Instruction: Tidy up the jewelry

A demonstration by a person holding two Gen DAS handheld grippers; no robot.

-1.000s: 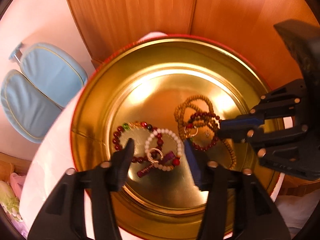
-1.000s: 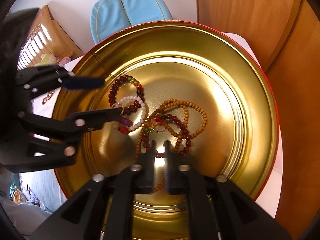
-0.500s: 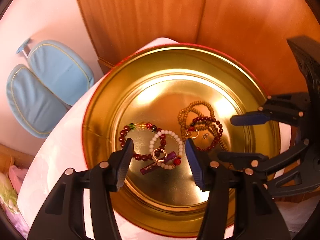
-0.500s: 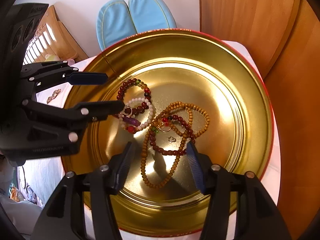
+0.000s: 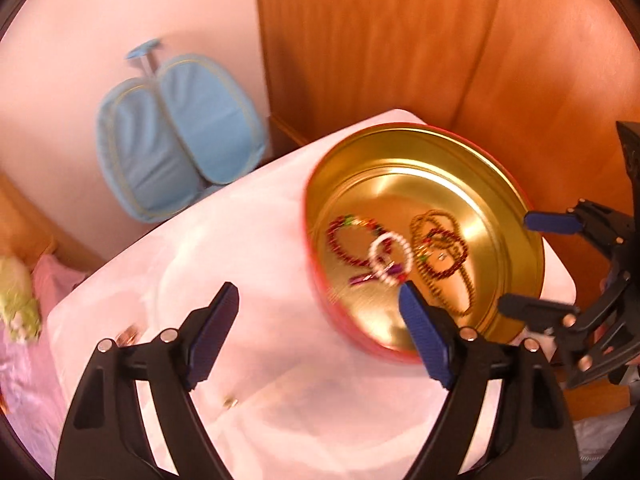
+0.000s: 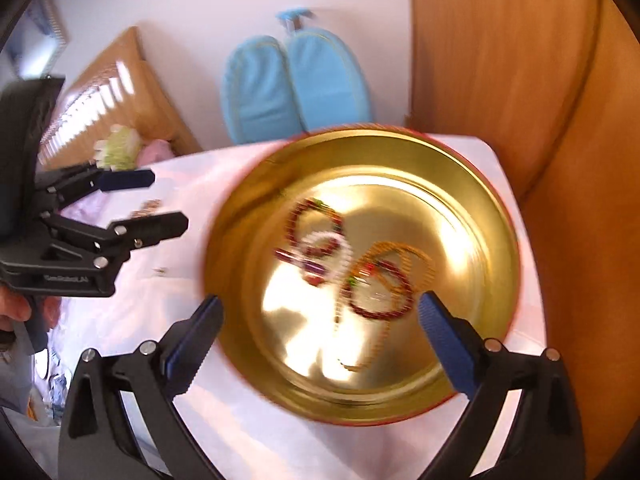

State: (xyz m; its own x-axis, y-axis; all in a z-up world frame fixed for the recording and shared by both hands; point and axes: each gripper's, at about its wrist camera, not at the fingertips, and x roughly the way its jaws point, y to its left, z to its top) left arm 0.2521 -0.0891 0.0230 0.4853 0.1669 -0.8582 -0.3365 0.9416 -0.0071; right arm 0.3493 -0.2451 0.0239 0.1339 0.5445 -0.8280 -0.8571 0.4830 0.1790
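Note:
A round gold tin with a red outside stands on a white cloth. In it lie a dark red bracelet, a white pearl bracelet and a brown wooden bead strand. My left gripper hangs over the cloth at the tin's left edge, its jaws opening with nothing held. Above the tin's near side my right gripper has its jaws opening wide, also holding nothing.
Small loose jewelry pieces lie on the white cloth. A blue padded item leans on the wall behind. Wooden panels close the right side. Pink bedding is at far left.
Both grippers have risen and drawn back from the tin. The left one swung left over the cloth. The right jaws went from nearly shut to wide, and the beads stay in the tin.

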